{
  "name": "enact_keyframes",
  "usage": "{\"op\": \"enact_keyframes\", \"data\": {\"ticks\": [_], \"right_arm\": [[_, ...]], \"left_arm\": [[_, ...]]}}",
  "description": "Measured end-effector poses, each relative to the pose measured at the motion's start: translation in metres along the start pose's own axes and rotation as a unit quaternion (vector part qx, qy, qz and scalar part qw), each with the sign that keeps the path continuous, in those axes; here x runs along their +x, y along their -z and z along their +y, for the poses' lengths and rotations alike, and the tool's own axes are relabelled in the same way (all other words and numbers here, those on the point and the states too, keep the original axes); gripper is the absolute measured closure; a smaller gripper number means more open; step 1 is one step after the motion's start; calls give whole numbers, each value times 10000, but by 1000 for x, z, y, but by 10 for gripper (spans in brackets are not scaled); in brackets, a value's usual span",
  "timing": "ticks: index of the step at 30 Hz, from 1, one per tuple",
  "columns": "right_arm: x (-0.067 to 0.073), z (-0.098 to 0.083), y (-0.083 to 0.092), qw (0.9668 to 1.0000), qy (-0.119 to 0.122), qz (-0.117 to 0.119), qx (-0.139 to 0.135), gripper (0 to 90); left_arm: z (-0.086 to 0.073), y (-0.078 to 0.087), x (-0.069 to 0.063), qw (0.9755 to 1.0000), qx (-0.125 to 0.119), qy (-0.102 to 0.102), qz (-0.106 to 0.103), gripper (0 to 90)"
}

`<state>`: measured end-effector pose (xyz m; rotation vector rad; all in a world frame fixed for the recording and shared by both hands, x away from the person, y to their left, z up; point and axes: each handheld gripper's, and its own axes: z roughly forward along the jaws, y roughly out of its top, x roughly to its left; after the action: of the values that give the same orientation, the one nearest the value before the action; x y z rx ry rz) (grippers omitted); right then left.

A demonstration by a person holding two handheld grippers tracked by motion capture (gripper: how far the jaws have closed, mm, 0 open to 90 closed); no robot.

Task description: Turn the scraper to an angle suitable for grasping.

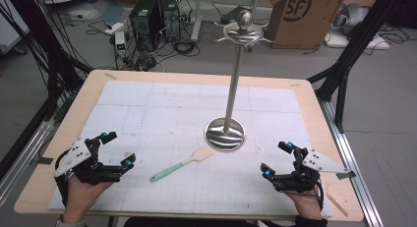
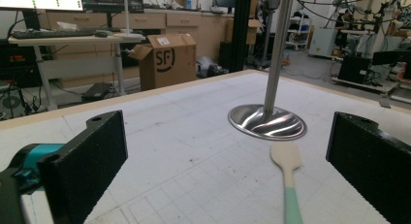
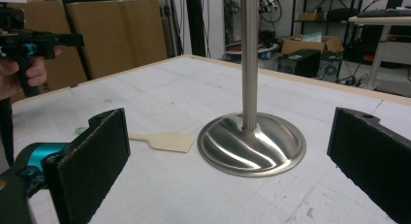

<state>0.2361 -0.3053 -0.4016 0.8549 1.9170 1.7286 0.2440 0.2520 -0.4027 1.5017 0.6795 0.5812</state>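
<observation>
The left gripper (image 1: 118, 149) rests low at the near left of the counter (image 1: 74, 124), jaws spread wide with nothing between them. The right gripper (image 1: 277, 159) sits at the near right, jaws equally wide and empty. Between the two grippers, ahead of both, lies a spatula (image 1: 183, 163) with a pale blade and green handle, flat on the white mat (image 1: 147, 109). Just beyond its blade stands a tall metal stand (image 1: 225, 134) on a round base.
</observation>
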Motion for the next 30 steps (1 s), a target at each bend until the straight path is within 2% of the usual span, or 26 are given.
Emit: {"op": "enact_keyframes", "data": {"ticks": [7, 10, 11, 13, 15, 18, 21, 23, 26, 30], "right_arm": [[0, 0, -1, 10000, 15, 36, 15, 3], [-1, -1, -1, 10000, -16, 66, -16, 3], [-2, -1, -1, 10000, -26, 57, -9, 3], [-3, -2, -2, 10000, -6, 55, -4, 3], [-3, -2, -1, 10000, -11, 51, 2, 3], [-3, -2, -1, 10000, -32, 42, -12, 3], [-2, -2, -1, 10000, -40, 42, 7, 3], [-2, -2, -2, 10000, -37, 35, 29, 3], [-2, -2, -3, 10000, -34, 46, 71, 3], [-2, -2, -3, 10000, -40, 31, 53, 3]], "left_arm": [[-1, -1, -1, 9999, -125, 90, 26, 17], [-2, -2, -4, 9999, -100, 60, -68, 31], [-3, -2, -4, 9998, -130, 35, -160, 91], [-3, -1, -6, 9992, -246, -15, -321, 305], [-3, -1, -9, 9989, -283, -99, -349, 392], [-5, -3, -13, 9987, -145, -248, -425, 519], [-7, -6, -18, 9983, 50, -231, -538, 636], [-7, -7, -21, 9974, 51, -253, -667, 715], [-7, -7, -25, 9971, 154, -241, -699, 885], [-9, -11, -29, 9958, 433, -149, -795, 898]]}}
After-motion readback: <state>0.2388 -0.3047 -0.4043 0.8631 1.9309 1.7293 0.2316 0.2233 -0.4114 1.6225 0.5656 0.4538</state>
